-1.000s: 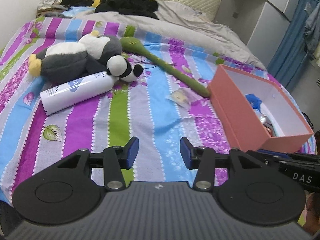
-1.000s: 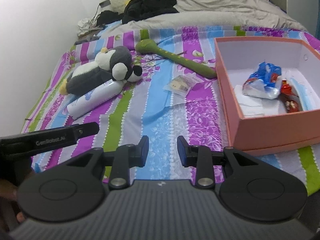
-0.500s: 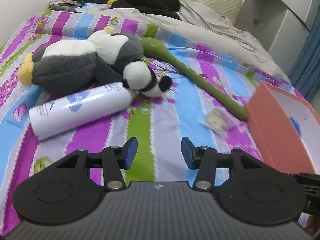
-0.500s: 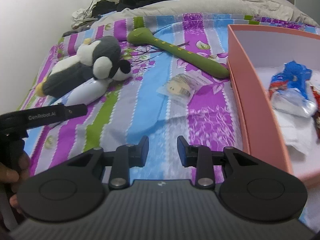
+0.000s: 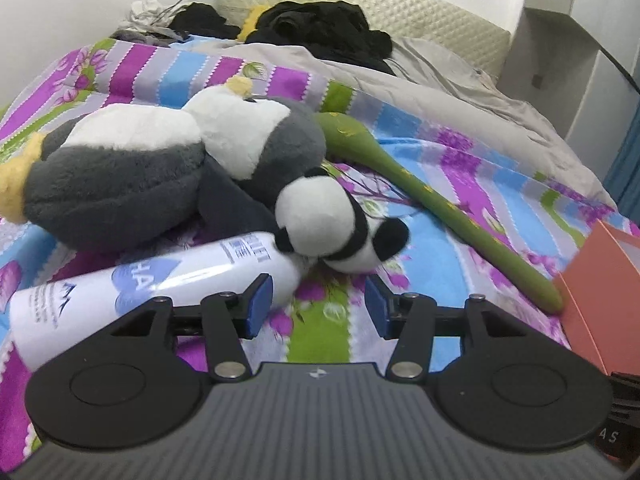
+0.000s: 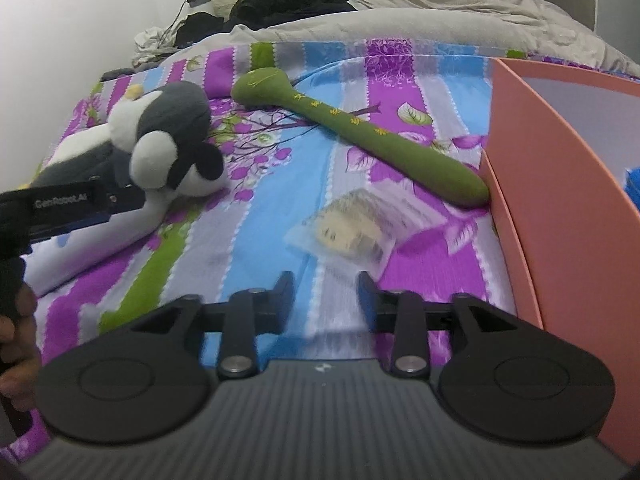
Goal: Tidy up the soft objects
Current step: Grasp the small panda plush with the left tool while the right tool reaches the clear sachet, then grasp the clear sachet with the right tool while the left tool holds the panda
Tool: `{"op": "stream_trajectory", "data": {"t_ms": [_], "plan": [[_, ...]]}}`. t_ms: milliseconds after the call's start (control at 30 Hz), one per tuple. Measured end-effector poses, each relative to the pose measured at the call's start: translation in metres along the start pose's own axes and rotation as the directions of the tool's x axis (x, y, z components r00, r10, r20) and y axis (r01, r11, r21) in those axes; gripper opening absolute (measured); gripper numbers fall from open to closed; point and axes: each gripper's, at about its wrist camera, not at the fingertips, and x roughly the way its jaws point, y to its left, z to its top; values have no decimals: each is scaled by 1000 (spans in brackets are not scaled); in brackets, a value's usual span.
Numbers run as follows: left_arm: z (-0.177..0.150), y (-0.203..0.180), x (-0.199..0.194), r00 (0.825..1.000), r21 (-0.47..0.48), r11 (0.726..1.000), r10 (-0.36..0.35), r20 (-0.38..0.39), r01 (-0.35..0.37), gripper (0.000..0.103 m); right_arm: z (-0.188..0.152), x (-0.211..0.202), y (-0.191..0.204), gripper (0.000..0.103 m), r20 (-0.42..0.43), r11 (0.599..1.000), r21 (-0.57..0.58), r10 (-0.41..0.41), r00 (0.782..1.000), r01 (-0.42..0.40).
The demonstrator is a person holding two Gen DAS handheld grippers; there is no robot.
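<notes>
Left wrist view: the step in hand appears to be the approach, with one pink box (image 5: 596,280) at 3 o'clock, one penguin plush (image 5: 132,172) at 10 o'clock and one panda plush (image 5: 336,228) at 12 o'clock just ahead of the left gripper (image 5: 314,306), whose jaws are opening with nothing between them. The right gripper (image 6: 325,292) likewise is opening on nothing, one clear packet (image 6: 348,232) at its 12 o'clock. One green stick plush (image 6: 360,128) and one white bottle (image 5: 152,284) also lie on the bed; the next move likely calls for closing over a plush.

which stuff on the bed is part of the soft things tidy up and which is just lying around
Part of the job:
- penguin plush
- small panda plush
- green stuffed stick
- pink box

Just lying about:
- white bottle
- clear packet
- black clothes
- grey blanket
</notes>
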Motion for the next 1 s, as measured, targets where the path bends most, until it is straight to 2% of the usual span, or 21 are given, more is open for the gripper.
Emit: {"op": "stream_trajectory", "data": {"t_ms": [67, 267, 367, 467, 567, 633, 767, 867, 1000], "plan": [[4, 2, 7, 1000, -10, 1000, 4, 11, -4, 63, 5, 8, 0, 64, 22, 1000, -1, -4, 1000, 4], [17, 7, 21, 999, -16, 1000, 10, 50, -9, 68, 14, 31, 5, 64, 44, 999, -29, -22, 999, 23], [24, 9, 28, 998, -20, 1000, -1, 64, 2, 68, 11, 44, 6, 65, 23, 999, -39, -32, 999, 33], [29, 10, 33, 996, -34, 999, 23, 90, -20, 68, 7, 51, 6, 66, 5, 998, -39, -47, 999, 47], [35, 12, 40, 997, -56, 998, -7, 83, 11, 68, 6, 53, 4, 66, 4, 998, -45, -54, 999, 54], [36, 11, 44, 997, -54, 998, -17, 78, 21, 68, 5, 53, 2, 62, 4, 997, -53, -59, 998, 59], [36, 10, 49, 997, -57, 998, -27, 66, 30, 66, 7, 52, -3, 44, 2, 996, -50, -69, 998, 69], [36, 10, 48, 998, -63, 997, -37, 58, 40, 57, 8, 49, -7, 38, -1, 998, -27, -60, 998, 59], [32, 5, 41, 998, -40, 999, -30, 62, 32, 53, 6, 43, -4, 27, 9, 997, -40, -68, 998, 68]]}}
